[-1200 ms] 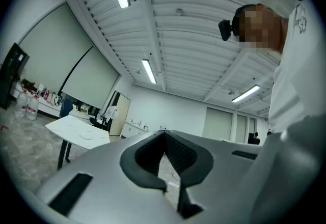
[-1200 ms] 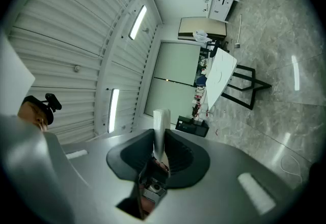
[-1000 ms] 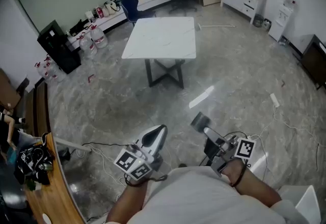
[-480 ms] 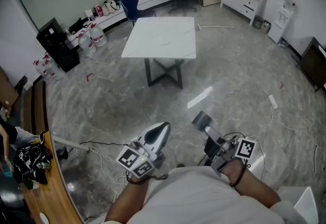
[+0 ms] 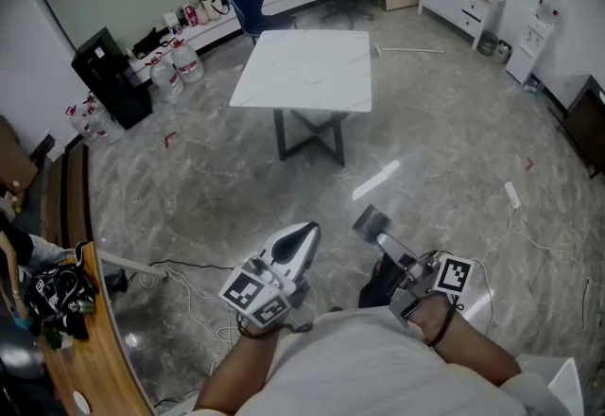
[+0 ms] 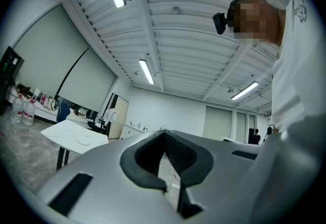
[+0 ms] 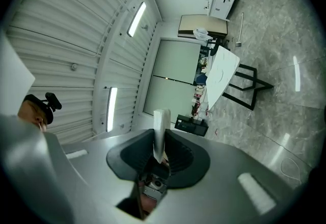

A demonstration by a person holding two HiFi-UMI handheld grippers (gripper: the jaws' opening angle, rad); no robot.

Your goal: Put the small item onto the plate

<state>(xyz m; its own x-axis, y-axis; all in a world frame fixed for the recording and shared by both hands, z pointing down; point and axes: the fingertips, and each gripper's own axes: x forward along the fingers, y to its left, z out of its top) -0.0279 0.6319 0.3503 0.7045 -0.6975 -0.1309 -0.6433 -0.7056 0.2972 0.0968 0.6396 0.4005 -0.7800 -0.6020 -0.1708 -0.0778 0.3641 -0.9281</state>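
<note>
Right gripper (image 7: 161, 141) clamps a thin white item (image 7: 161, 122), its kind unclear.

Distant plate (image 6: 84, 141), details too small

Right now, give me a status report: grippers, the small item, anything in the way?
Left gripper shut, empty. Right gripper shut on small item. Plate on white table, far ahead. Cables on floor near feet.

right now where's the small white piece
In the right gripper view, the small white piece is clamped in the right tool, far short of the white table ahead.
</note>
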